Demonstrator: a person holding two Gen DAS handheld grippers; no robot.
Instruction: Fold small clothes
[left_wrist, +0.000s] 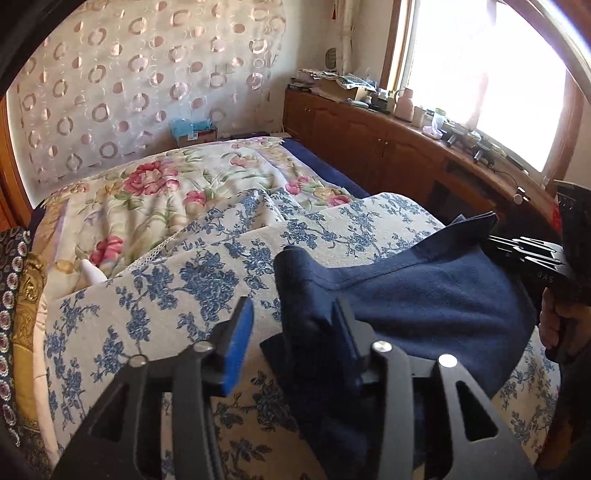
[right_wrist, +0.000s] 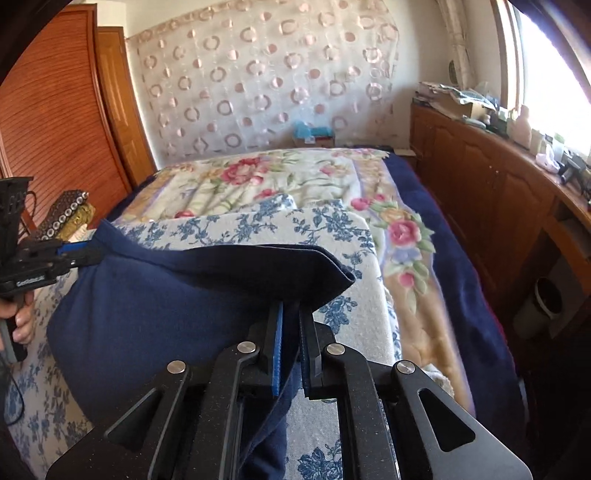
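My right gripper (right_wrist: 290, 347) is clamped on one corner of the navy-blue fleece garment (right_wrist: 155, 314). My left gripper (left_wrist: 295, 339) stands spread apart at the other corner, gripping nothing. The garment is over the blue-flowered white bedcover (left_wrist: 155, 295). Advice: secure the left corner, then keep the edge taut and level.

Navy garment (right_wrist: 147, 314) on blue-floral white cover (left_wrist: 155, 295)

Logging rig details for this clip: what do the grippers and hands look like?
Both grippers, left and right, are black linkage frames with silver pivot pins and blue finger pads. Seen from across, each has a black pistol handle held by a bare hand; a black cable hangs below the left one.
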